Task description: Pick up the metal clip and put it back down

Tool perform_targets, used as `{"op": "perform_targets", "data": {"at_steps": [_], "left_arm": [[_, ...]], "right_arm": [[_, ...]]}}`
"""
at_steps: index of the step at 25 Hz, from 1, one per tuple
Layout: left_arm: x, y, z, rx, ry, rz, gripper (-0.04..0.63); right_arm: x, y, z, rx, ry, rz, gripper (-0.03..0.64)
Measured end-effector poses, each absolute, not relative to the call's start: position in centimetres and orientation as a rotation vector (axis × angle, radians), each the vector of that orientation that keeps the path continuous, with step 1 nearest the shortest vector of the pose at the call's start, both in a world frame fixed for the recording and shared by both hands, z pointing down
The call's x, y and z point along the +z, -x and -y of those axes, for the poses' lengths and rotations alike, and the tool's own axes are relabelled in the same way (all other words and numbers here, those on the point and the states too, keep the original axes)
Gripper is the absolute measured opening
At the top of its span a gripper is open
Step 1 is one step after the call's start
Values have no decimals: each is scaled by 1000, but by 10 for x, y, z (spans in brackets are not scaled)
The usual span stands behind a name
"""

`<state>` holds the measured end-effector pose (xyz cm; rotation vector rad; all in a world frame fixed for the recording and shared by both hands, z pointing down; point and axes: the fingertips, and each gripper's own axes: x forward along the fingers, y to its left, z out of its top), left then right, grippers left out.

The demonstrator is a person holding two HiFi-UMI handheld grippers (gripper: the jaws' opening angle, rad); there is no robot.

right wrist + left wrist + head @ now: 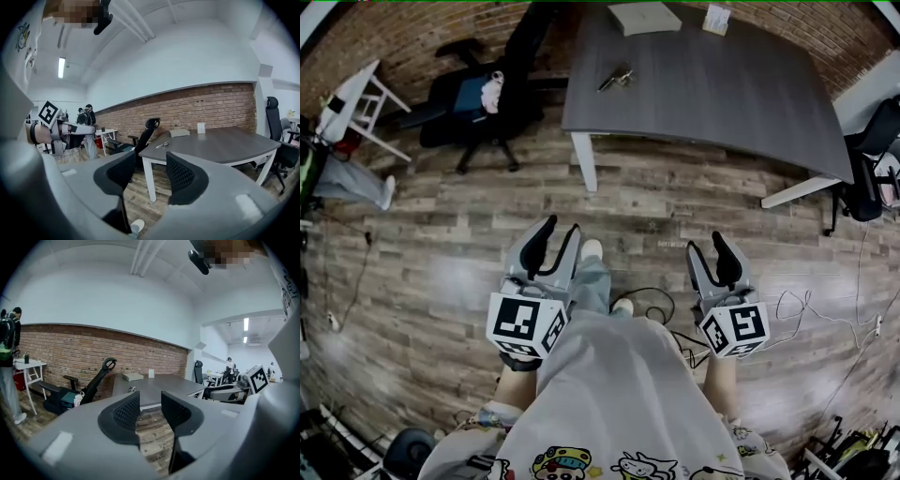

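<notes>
The left gripper and right gripper are hovering spread and empty, needing a level approach to the metal clip on the far table.

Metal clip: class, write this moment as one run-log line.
metal clip: lying on table, not held | left tool: open, empty | right tool: open, empty | both tools short of table
</notes>
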<state>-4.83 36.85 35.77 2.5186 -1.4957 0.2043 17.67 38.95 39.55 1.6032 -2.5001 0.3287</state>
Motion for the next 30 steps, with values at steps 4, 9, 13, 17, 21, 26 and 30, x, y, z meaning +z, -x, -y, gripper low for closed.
{"op": "perform_targets", "data": {"at_steps": [4, 9, 13, 17, 21, 26, 30], "left_arm": [[357, 61, -324, 196, -2525, 1480, 154], [348, 78, -259, 184, -2554, 1469, 175], [345, 93, -221, 184, -2571, 1461, 181], [346, 105, -193, 191, -2577, 1437, 181], [350, 118, -178, 199, -2573, 1408, 183], [359, 124, -169, 204, -2552, 1389, 183], [365, 123, -157, 218, -2537, 1387, 188]], "right_arm": [[389, -170, -348, 314, -1640, 2480, 210], [379, -150, -286, 290, -1655, 2480, 222], [374, -136, -247, 280, -1671, 2477, 230], [374, -127, -222, 292, -1693, 2458, 232], [376, -115, -206, 313, -1708, 2430, 233], [382, -104, -197, 328, -1685, 2410, 239], [386, -104, -183, 347, -1663, 2410, 252]]}}
